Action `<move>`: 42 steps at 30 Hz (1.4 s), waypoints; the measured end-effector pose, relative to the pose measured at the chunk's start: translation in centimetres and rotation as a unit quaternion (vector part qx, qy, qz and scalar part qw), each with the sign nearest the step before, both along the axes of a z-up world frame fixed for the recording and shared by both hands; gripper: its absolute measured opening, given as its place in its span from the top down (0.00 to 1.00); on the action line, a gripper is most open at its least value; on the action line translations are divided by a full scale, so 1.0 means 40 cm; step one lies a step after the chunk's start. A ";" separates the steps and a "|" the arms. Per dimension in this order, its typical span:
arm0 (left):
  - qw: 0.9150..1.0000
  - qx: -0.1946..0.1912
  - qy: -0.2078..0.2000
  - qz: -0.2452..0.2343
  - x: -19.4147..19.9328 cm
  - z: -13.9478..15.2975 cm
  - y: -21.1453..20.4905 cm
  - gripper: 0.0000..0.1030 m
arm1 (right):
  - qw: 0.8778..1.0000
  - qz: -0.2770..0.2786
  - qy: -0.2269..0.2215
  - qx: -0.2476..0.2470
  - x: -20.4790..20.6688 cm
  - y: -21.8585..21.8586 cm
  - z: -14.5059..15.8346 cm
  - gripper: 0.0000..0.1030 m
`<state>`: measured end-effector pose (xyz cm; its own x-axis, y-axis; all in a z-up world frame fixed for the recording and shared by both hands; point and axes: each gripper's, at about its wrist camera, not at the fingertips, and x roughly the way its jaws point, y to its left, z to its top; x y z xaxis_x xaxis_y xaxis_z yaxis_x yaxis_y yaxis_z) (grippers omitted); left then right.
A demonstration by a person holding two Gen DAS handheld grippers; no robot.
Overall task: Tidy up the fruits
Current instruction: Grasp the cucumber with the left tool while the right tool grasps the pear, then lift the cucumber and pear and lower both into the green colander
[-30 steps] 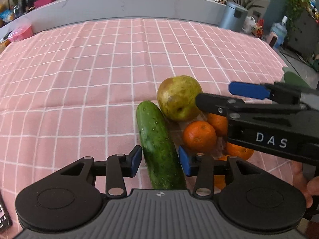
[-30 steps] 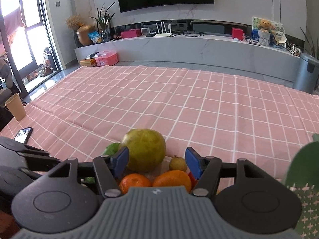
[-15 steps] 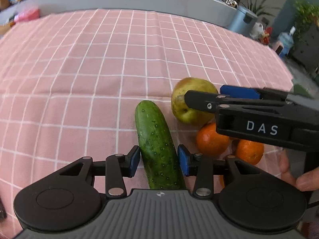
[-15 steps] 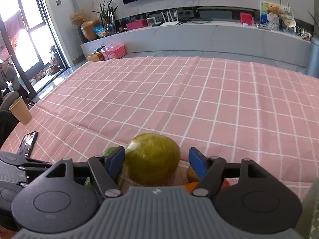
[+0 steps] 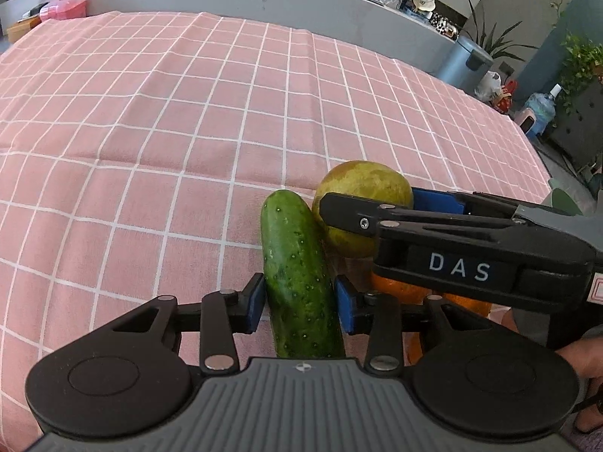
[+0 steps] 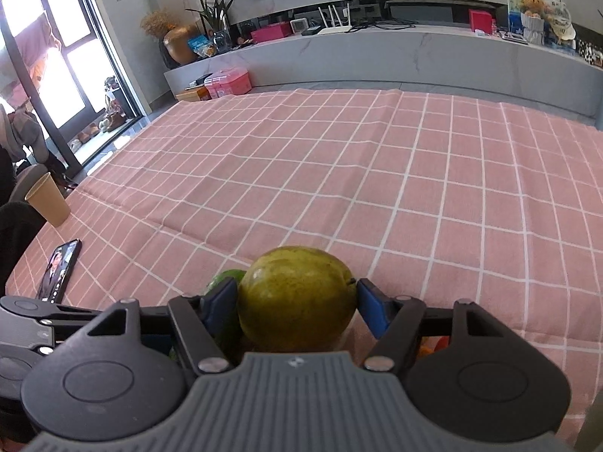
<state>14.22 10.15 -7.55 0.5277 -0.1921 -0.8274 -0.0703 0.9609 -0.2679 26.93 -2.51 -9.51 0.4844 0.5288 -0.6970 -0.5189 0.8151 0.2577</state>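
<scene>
Now, left gripper (image 5: 298, 307): your fingers close on the long green bumpy cucumber (image 5: 299, 275), near the surface's near edge.
Right gripper (image 6: 297, 307): fingers clamp the round yellow-green pear (image 6: 297, 299), likely to separate it.
Orange tangerines (image 5: 399, 289): beside both, waiting.

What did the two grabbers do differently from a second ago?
The right gripper moved forward over the oranges and closed its blue pads onto the big yellow-green fruit. The left gripper tightened around the cucumber; its pads now sit against the sides. The oranges, the phone and the paper cup stayed put on the pink checked tablecloth.
</scene>
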 end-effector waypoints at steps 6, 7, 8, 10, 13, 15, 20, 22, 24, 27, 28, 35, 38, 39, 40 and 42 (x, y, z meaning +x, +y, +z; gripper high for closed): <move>1.000 0.009 -0.026 0.000 -0.029 0.028 -0.012 0.59 | 1.000 -0.011 -0.021 0.008 -0.043 -0.031 0.053 0.36; 1.000 0.009 -0.030 0.002 -0.037 0.035 -0.013 0.59 | 1.000 -0.014 -0.025 0.009 -0.053 -0.039 0.064 0.37; 0.999 0.006 -0.035 0.004 -0.047 0.042 -0.012 0.59 | 0.999 -0.016 -0.030 0.011 -0.064 -0.048 0.077 0.36; 0.999 0.002 -0.046 0.003 -0.067 0.059 -0.017 0.59 | 0.999 -0.020 -0.038 0.016 -0.086 -0.067 0.102 0.36; 0.998 0.005 -0.061 -0.001 -0.095 0.089 -0.033 0.60 | 0.998 -0.025 -0.054 0.018 -0.127 -0.096 0.137 0.36; 0.997 0.006 -0.072 -0.004 -0.116 0.109 -0.043 0.60 | 0.997 -0.031 -0.064 0.018 -0.153 -0.118 0.158 0.36; 0.994 -0.001 -0.105 -0.021 -0.148 0.182 -0.073 0.60 | 0.995 -0.046 -0.088 0.020 -0.219 -0.194 0.213 0.36; 0.992 -0.013 -0.119 -0.033 -0.152 0.215 -0.089 0.60 | 0.994 -0.052 -0.098 0.016 -0.242 -0.230 0.235 0.36; 0.990 -0.022 -0.134 -0.048 -0.148 0.247 -0.113 0.60 | 0.993 -0.061 -0.103 0.013 -0.258 -0.271 0.255 0.36; 0.986 -0.031 -0.147 -0.073 -0.128 0.281 -0.156 0.60 | 0.991 -0.073 -0.108 -0.001 -0.276 -0.334 0.277 0.36; 0.985 -0.036 -0.149 -0.081 -0.119 0.286 -0.168 0.60 | 0.991 -0.076 -0.111 -0.011 -0.280 -0.353 0.282 0.36; 0.976 -0.079 -0.148 -0.136 -0.013 0.298 -0.290 0.60 | 0.986 -0.095 -0.110 -0.079 -0.281 -0.486 0.285 0.36; 0.974 -0.097 -0.134 -0.156 0.035 0.281 -0.344 0.60 | 0.984 -0.098 -0.106 -0.108 -0.267 -0.529 0.269 0.36; 0.973 -0.099 -0.131 -0.163 0.051 0.277 -0.363 0.60 | 0.983 -0.099 -0.102 -0.114 -0.259 -0.546 0.264 0.36; 0.973 -0.100 -0.127 -0.168 0.068 0.270 -0.383 0.60 | 0.983 -0.100 -0.097 -0.119 -0.251 -0.562 0.256 0.36; 0.972 -0.097 -0.115 -0.179 0.106 0.251 -0.420 0.60 | 0.982 -0.098 -0.091 -0.135 -0.234 -0.582 0.241 0.36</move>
